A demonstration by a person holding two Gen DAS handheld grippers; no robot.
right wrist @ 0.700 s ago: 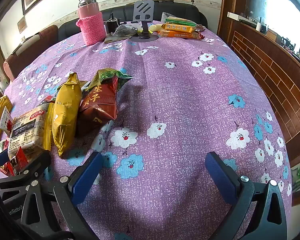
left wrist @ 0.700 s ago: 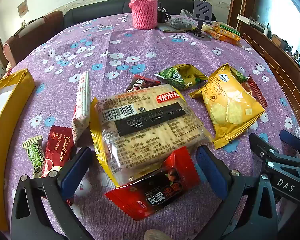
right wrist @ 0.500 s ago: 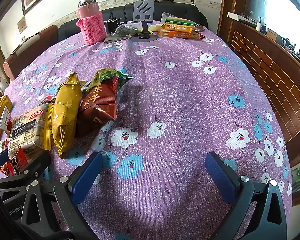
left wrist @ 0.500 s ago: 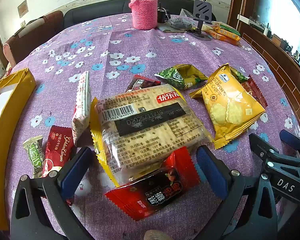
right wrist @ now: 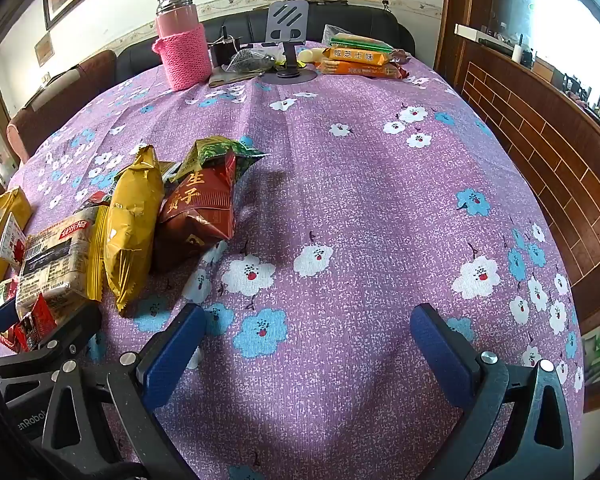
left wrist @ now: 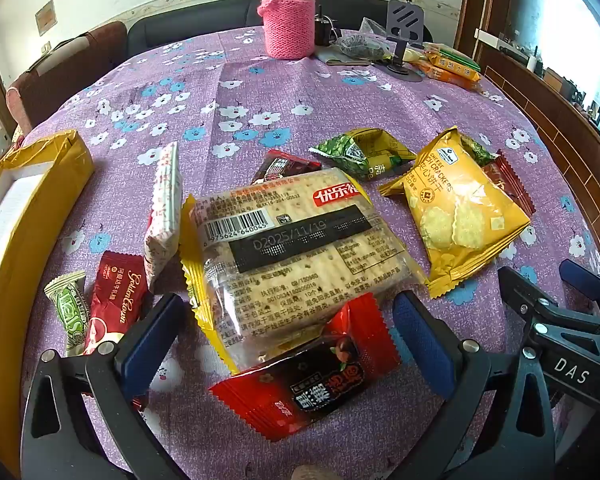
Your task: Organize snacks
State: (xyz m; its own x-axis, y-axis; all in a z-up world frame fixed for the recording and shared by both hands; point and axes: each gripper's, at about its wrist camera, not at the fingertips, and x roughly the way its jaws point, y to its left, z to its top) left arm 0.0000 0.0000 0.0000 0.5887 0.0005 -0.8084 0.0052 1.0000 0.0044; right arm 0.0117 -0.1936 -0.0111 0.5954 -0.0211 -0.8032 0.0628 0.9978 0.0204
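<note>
Left wrist view looks down on a round bench (left wrist: 300,96) covered in a purple cloth printed with white and blue flowers, with the snacks scattered across its near half. In the middle lies a clear-fronted, yellow-edged pack of pale square crackers (left wrist: 296,252), printed with a barcode and a black date strip. Its near end rests on a glossy red and black sachet (left wrist: 312,376) with serrated ends. Leaning on edge against the cracker pack's left side is a thin white and red packet (left wrist: 165,208). Further left lie a dark red wrapper with gold script (left wrist: 114,304) and a small green and white sweet (left wrist: 71,312), beside a yellow cardboard box with a white inside (left wrist: 28,216). To the right sits a puffed yellow cheese-cracker bag (left wrist: 456,212), overlapping a brown-red pouch (left wrist: 508,184); behind them are a green and yellow packet (left wrist: 364,152) and a small dark wrapper (left wrist: 284,164).

The left hand-held gripper (left wrist: 288,336) has its blue-padded jaws spread wide either side of the cracker pack and red sachet, pressing on neither.

In the right wrist view, the right hand-held gripper (right wrist: 308,348) is likewise spread wide over bare cloth, with nothing between its jaws; the snack pile lies to its left.

At the far edge stand a pink flask in a knitted sleeve (right wrist: 182,48), a grey phone stand (right wrist: 288,32) and orange biscuit packs (right wrist: 360,60).
</note>
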